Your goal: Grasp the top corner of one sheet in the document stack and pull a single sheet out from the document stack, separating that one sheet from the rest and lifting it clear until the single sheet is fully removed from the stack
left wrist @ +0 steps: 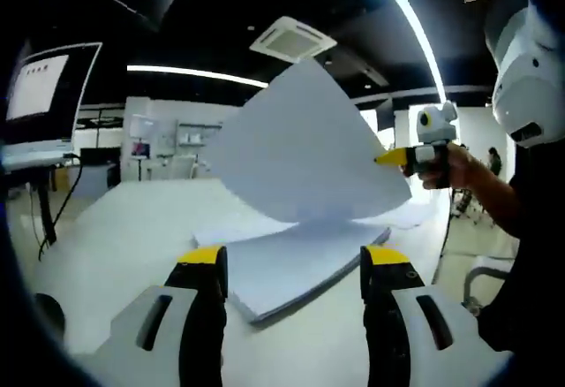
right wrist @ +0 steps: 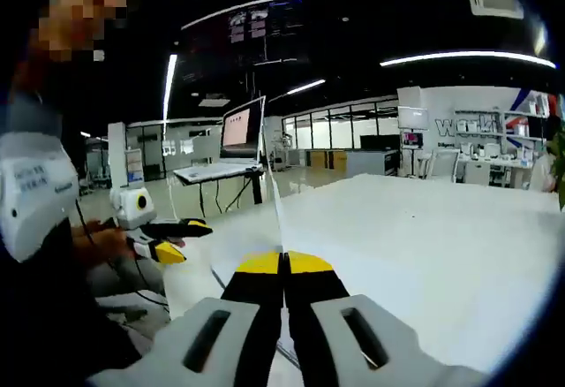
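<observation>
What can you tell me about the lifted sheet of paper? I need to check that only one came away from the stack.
The lifted sheet is plain white paper, thin and bowed, raised in the air and tilted over the document stack on the white table. The right gripper pinches its edge, jaws shut, and in the right gripper view the sheet appears edge-on as a thin line. Its lower edge reaches down to the stack; whether it still touches is unclear. It looks like a single sheet. The left gripper is open, apart from it.
</observation>
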The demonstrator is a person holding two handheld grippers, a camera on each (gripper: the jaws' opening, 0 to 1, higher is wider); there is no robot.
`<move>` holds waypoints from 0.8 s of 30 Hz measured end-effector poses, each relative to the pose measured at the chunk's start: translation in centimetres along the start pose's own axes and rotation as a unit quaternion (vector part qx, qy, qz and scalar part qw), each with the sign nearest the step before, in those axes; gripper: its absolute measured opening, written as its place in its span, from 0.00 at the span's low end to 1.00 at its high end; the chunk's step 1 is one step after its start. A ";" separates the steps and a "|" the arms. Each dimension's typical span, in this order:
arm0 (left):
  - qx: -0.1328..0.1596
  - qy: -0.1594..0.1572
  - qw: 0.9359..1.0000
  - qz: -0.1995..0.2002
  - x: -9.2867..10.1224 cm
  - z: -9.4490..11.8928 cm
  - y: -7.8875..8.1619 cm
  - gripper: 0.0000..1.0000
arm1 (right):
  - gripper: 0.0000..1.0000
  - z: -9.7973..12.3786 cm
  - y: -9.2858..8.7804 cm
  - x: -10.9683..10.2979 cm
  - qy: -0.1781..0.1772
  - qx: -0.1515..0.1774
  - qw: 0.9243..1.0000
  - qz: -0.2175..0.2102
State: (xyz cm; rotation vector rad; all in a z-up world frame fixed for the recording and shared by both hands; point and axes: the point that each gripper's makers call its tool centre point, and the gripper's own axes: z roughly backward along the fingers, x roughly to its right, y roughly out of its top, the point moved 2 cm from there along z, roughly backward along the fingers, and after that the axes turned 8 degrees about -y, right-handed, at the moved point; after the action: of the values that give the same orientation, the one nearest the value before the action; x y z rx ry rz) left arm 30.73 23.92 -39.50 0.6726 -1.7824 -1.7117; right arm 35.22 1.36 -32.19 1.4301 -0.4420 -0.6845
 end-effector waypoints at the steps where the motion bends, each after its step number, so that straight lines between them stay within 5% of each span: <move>1: 0.002 0.000 1.000 0.001 -0.1 0.0 0.0 0.60 | 0.01 0.5 0.4 0.2 0.004 -0.001 1.000 -0.019; 10: 0.012 -0.003 1.000 0.024 -0.3 -0.5 0.2 0.58 | 0.01 4.6 4.4 2.8 0.031 0.022 0.980 -0.194; 13: 0.017 -0.008 1.000 0.021 0.1 -1.0 0.4 0.58 | 0.01 5.6 4.7 3.3 0.023 0.027 0.975 -0.218; 24: 0.009 -0.001 1.000 0.026 -0.7 -1.2 -0.3 0.58 | 0.02 10.8 4.1 11.0 -0.043 0.020 0.955 -0.294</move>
State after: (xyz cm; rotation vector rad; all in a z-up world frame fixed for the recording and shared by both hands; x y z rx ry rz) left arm 32.01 23.54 -39.85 0.6260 -1.8027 -1.6649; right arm 36.95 -13.98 -28.33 1.5854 -0.0860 -1.2250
